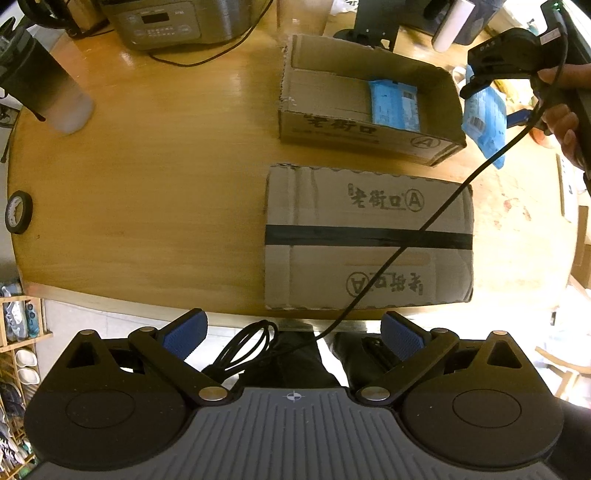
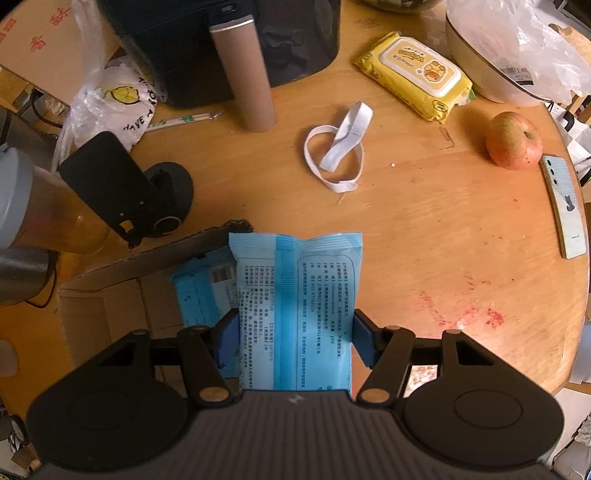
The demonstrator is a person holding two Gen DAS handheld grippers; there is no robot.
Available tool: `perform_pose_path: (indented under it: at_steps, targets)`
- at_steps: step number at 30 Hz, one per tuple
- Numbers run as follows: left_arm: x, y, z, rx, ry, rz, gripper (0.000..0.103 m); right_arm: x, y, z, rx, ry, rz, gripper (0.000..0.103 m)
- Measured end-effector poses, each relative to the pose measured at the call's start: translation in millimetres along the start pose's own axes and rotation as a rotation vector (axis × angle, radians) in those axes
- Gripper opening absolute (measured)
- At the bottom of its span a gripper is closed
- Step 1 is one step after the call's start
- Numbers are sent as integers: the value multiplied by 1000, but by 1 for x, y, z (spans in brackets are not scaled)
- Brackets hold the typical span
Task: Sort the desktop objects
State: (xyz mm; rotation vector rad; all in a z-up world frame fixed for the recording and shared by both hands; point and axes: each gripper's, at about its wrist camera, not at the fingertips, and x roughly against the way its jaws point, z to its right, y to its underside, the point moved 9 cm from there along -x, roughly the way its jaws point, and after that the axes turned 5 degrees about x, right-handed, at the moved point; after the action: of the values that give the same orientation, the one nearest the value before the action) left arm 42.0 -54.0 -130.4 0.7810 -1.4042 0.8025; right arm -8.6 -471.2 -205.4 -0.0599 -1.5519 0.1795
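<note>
My right gripper (image 2: 293,338) is shut on a blue tissue pack (image 2: 295,306) and holds it over the right edge of an open cardboard box (image 2: 110,295). The same held pack shows in the left wrist view (image 1: 484,118), beside the box (image 1: 369,136). A second blue pack (image 2: 203,291) lies inside the box, also seen from the left wrist (image 1: 395,105). My left gripper (image 1: 291,332) is open and empty, off the table's near edge. A yellow wipes pack (image 2: 413,75) lies farther back.
A flat taped cardboard box (image 1: 369,236) lies near the front edge. A black tape roll (image 1: 18,212), a cup (image 1: 55,92) and a cooker (image 1: 166,22) stand left. A white band (image 2: 338,147), apple (image 2: 513,140), phone (image 2: 565,206) and cardboard tube (image 2: 247,74) lie on the right.
</note>
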Motion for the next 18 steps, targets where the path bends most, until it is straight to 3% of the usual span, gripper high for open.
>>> perform_pose_path:
  at_steps: [18]
  targets:
    - [0, -4, -28, 26, 11, -4, 103, -2, 8, -50, 28, -6, 3, 62]
